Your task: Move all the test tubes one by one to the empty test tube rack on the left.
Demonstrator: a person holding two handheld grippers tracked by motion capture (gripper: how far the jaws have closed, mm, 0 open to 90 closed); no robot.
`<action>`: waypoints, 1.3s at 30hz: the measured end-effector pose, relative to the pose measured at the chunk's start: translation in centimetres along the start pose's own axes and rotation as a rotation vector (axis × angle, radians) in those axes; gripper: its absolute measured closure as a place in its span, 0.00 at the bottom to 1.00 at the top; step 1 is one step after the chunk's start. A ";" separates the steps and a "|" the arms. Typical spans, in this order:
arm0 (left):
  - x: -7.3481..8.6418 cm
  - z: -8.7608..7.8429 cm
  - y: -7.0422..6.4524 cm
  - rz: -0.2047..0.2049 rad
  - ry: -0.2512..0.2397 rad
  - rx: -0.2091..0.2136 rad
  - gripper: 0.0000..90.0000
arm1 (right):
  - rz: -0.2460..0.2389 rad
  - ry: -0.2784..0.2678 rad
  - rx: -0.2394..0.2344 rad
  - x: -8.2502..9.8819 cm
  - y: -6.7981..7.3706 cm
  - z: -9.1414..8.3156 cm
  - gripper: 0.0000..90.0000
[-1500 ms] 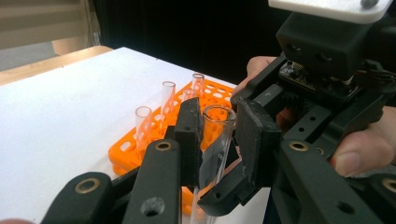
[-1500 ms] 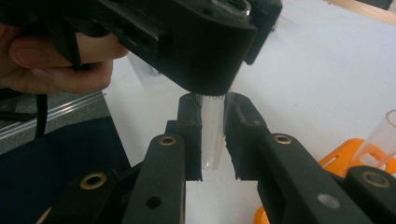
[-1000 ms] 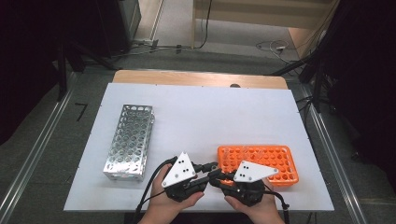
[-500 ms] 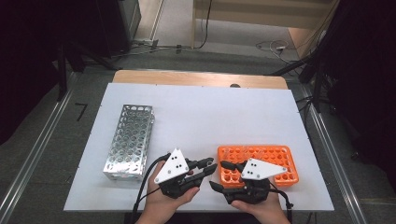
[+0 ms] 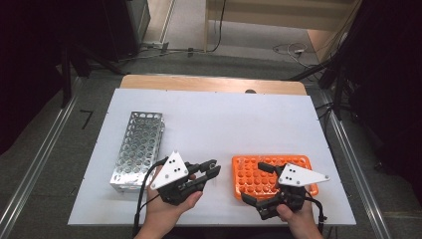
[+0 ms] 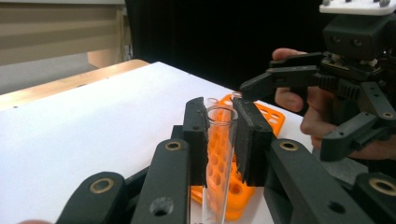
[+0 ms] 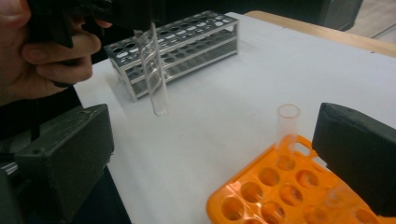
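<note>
A clear test tube (image 6: 218, 144) stands upright between the pads of my left gripper (image 6: 219, 121), which is shut on it. In the high view that left gripper (image 5: 213, 167) hovers just left of the orange tube rack (image 5: 244, 177). Seen from the right gripper view, the held tube (image 7: 156, 77) hangs above the white table, clear of the rack. My right gripper (image 5: 254, 182) sits at the rack's near edge with its jaws wide open and nothing between them. A second clear tube (image 7: 286, 128) stands in a corner hole of the orange rack (image 7: 261, 196), between the right gripper's (image 7: 215, 135) spread jaws.
A metal tube rack (image 5: 137, 147) lies at the left of the white table (image 5: 224, 119), with several open holes (image 7: 187, 39). A wooden strip (image 5: 209, 83) borders the table's far edge. Dark floor and cables lie beyond.
The two grippers have drawn apart. The left one has shifted left and up with the tube, and the right one has moved right along the orange rack's near edge.
</note>
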State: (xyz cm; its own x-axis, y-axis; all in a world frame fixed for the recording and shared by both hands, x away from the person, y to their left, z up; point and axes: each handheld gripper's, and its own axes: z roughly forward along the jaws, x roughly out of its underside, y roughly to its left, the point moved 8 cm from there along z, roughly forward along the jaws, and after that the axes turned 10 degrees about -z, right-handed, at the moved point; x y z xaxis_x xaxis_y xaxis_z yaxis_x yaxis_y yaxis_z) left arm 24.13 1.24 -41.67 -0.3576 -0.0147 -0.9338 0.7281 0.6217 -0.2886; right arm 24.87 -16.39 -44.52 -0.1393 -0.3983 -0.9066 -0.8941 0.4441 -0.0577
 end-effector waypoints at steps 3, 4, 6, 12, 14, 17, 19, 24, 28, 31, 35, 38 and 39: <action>-0.4 -0.5 0.7 -0.001 -0.009 -0.020 0.85 | 0.009 -0.008 0.016 0.2 -0.6 -0.7 0.00; -0.6 -0.7 0.9 -0.004 -0.015 -0.027 0.85 | 0.009 -0.008 0.016 0.2 -0.6 -0.7 0.00; -1.0 -1.1 1.5 -0.002 -0.021 -0.041 0.85 | 0.019 -0.015 0.025 0.4 -1.2 -1.2 0.00; -2.6 -2.2 3.1 0.002 -0.056 -0.090 0.85 | 0.022 -0.027 0.035 0.6 -1.8 -2.1 0.00; -3.1 -2.5 3.8 0.005 -0.062 -0.107 0.85 | 0.023 -0.029 0.040 0.6 -2.0 -2.2 0.00; -3.7 -2.9 4.8 0.002 -0.068 -0.132 0.85 | 0.032 -0.033 0.057 0.8 -2.7 -2.8 0.00; -3.9 -3.1 5.6 -0.003 -0.073 -0.148 0.85 | 0.038 -0.034 0.072 1.0 -3.2 -3.2 0.00; -4.4 -3.6 7.6 -0.010 -0.082 -0.192 0.85 | 0.047 -0.036 0.104 1.3 -4.5 -4.0 0.00; -5.1 -3.9 9.4 -0.020 -0.096 -0.226 0.85 | 0.057 -0.031 0.128 1.9 -5.6 -4.7 0.00; -5.5 -3.9 10.5 -0.026 -0.103 -0.249 0.85 | 0.059 -0.028 0.135 2.2 -6.1 -4.8 0.00; -5.7 -3.8 12.0 -0.034 -0.100 -0.272 0.85 | 0.066 -0.019 0.145 2.7 -6.7 -5.0 0.00; -5.9 -3.8 13.2 -0.043 -0.111 -0.294 0.85 | 0.069 -0.021 0.146 2.9 -6.9 -5.1 0.00; -5.9 -3.8 13.8 -0.040 -0.109 -0.310 0.85 | 0.069 -0.021 0.146 2.9 -6.9 -5.1 0.00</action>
State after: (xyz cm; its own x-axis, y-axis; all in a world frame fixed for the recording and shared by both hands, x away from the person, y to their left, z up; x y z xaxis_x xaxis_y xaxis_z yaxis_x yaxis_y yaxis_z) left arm 34.05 12.87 -39.28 -0.3055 -0.1175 -0.9449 0.4960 0.8275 -0.2632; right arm 28.48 -24.75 -44.57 -0.1881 -0.3464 -0.9190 -0.8110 0.5826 -0.0536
